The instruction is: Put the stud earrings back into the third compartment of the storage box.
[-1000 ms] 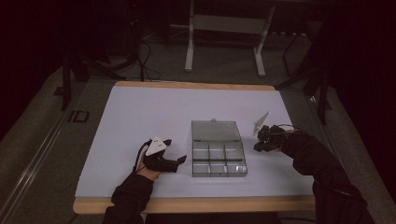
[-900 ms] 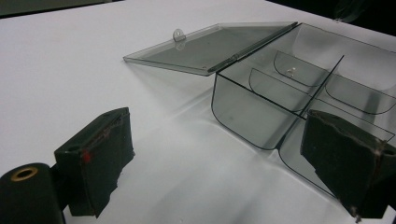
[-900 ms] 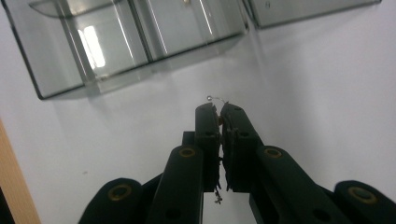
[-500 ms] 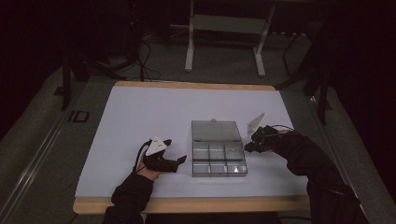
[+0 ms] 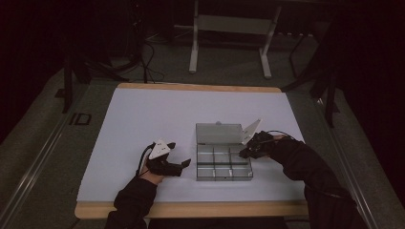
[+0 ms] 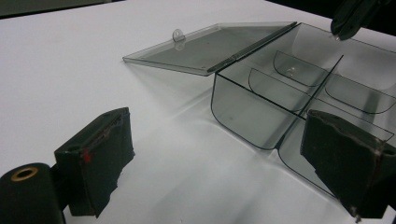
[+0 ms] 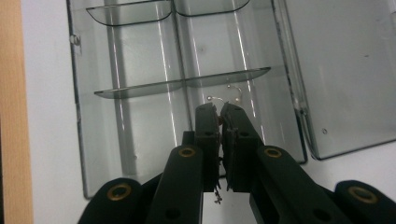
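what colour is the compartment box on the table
Clear, smoke-grey see-through plastic; the compartment box shows it best in the left gripper view.

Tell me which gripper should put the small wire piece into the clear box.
Right. The right gripper is shut on the small wire piece directly over a compartment of the clear box. The left gripper rests open beside the box, holding nothing.
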`<state>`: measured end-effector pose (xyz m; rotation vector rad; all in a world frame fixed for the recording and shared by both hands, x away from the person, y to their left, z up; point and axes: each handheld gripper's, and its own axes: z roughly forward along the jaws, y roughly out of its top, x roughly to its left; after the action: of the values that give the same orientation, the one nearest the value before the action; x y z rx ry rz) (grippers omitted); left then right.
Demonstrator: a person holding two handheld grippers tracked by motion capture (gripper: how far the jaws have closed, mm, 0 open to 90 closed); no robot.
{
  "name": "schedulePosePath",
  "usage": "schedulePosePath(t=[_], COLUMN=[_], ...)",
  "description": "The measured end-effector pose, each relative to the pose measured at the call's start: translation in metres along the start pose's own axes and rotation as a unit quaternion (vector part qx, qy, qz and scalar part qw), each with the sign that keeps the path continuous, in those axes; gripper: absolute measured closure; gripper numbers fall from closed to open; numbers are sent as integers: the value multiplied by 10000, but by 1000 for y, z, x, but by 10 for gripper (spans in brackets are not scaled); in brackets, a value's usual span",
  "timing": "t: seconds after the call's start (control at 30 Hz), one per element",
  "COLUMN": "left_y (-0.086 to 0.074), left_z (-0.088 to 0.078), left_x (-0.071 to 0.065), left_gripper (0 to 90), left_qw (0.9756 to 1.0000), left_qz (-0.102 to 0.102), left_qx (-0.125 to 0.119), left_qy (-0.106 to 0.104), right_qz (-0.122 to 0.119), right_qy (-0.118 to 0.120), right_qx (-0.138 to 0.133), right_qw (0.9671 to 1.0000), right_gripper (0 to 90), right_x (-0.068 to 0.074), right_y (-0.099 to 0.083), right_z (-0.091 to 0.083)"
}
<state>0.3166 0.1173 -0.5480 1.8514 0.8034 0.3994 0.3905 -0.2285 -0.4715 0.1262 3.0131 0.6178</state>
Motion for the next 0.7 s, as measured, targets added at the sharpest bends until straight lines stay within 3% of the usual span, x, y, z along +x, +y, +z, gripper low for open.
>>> schedulePosePath(t=[0.37, 0.7], left_y=[0, 0], left_z=[0, 0], left_x=[0, 0], left_gripper=[99, 100], left_qw=[10000, 10000], left_qz=[7, 15], left_qx=[-4, 2], left_qy=[-6, -10], right_qz=[-74, -49], right_qy=[-109, -170], right_qx=[415, 642], right_qw=[9990, 9978], right_gripper=[852, 850], right_x=[-2, -3], right_y=[4, 6], right_z=[28, 39])
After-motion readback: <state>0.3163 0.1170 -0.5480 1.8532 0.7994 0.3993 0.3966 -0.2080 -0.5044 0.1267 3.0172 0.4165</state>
